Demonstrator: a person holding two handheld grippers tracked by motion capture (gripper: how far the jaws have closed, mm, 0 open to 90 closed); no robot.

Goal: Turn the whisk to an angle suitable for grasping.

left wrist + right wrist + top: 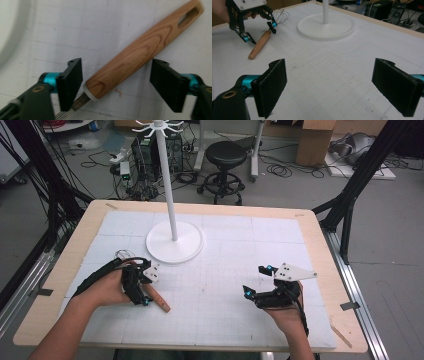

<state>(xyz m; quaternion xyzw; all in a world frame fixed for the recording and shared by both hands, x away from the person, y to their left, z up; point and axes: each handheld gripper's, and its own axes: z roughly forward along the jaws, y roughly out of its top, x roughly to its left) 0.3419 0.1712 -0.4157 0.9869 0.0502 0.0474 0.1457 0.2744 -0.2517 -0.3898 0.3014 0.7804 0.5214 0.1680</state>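
— What are the left gripper's (116, 83) fingers doing?

— They stand apart on either side of a whisk's wooden handle (140, 53), not pressing it. In the left gripper view there is a clear gap between each black pad and the wood – the left pad sits just beside the handle's wire end, the right pad just off its middle.

— And the whisk itself?

— It lies flat on the white gridded mat (220, 270), in the near-left part of the table (75, 250). The handle has a slot at its far end and faint lettering along its side; a pale collar and a bundle of steel wires (75, 106) leave it at the near end. In the right gripper view the wire loops (280, 15) show beyond the left gripper, toward the white stand.

— The right gripper (329, 87)?

— Its fingers are spread wide over bare mat, nothing between them. In the high view it sits near the right, well apart from the whisk.

— Anything else on the table?

— The white stand – a round base (174, 242) with an upright pole (167, 185) and hooked arms on top – behind the whisk, near the mat's middle.
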